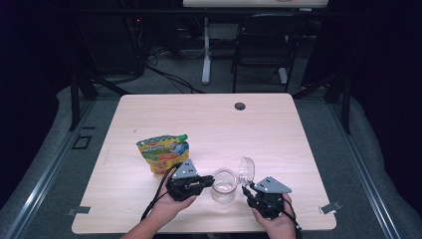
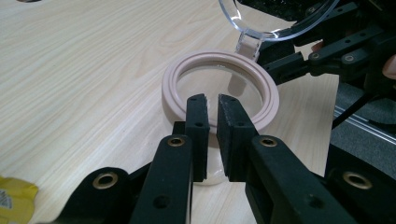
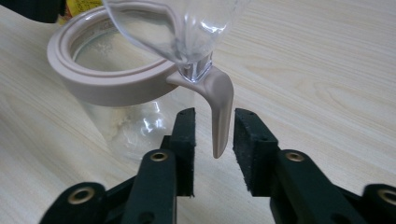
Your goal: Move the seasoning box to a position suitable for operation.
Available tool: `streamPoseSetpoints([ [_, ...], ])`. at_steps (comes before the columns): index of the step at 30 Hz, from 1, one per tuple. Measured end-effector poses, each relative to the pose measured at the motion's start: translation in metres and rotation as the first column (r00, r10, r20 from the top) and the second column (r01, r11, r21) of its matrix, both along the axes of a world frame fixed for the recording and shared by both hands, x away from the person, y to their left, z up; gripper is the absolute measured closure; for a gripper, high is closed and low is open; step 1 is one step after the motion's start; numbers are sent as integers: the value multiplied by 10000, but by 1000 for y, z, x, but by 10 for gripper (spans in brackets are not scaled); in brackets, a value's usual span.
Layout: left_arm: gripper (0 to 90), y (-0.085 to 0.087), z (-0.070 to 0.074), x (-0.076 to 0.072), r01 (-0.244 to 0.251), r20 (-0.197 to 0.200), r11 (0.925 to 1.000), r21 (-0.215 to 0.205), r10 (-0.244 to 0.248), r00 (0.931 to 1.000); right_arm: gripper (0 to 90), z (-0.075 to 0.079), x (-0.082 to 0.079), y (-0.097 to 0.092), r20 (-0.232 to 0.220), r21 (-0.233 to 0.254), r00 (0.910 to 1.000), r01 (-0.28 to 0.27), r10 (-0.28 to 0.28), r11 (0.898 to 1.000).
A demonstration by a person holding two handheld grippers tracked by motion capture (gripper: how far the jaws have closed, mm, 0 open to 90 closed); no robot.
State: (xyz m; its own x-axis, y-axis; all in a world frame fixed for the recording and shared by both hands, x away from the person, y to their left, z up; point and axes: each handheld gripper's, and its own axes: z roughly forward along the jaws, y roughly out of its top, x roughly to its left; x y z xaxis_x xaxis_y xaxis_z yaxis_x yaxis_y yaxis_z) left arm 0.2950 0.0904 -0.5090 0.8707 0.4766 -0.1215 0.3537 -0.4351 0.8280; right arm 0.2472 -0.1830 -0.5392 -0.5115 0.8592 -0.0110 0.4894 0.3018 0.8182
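A: Where is the glass jar (image 1: pixel 223 185)?

B: Low in the middle of the high view, on the desk (image 1: pixel 209 119), between both grippers, its clear lid (image 1: pixel 246 170) tilted open.

A: And the jaws?

B: The left gripper (image 2: pixel 212 133) is clamped on the jar's pink rim (image 2: pixel 170 86). The right gripper (image 3: pixel 214 151) has its jaws apart, the pink latch (image 3: pixel 222 114) hanging between them, untouched.

Surface (image 1: pixel 209 119): pale wood, round hole near the far edge.
Jar (image 1: pixel 223 186): clear, upright, between the two grippers.
Lid (image 1: pixel 246 170): clear, tipped up at the jar's right rim.
Pouch (image 1: pixel 163 153): yellow-green, behind the left gripper.
Left gripper (image 1: pixel 205 184): at the jar's left side, seemingly touching.
Right gripper (image 1: pixel 247 189): just right of the jar.
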Motion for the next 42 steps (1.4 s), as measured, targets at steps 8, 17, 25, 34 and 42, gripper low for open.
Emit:
streamPoseSetpoints([
  [8,771,19,1,-4,-434,73,9990,66,433,9990,813,0,8,-2,-238,214,9997,31,-26,9998],
  [17,675,43,0,-8,-1143,45,9933,-150,1143,9934,822,-2,25,-5,-337,725,9994,119,-95,9973],
  [25,620,59,0,-18,-1684,179,9856,-118,1686,9855,782,-2,45,-9,-449,853,9988,255,-217,9960],
  [34,598,87,-1,-28,-2345,167,9720,-156,2348,9719,748,-9,65,-9,-910,1584,9956,-70,217,9874],
  [42,598,117,0,-32,-2980,257,9545,-137,2983,9541,835,-7,64,-5,-546,831,9983,-131,177,9965],
])
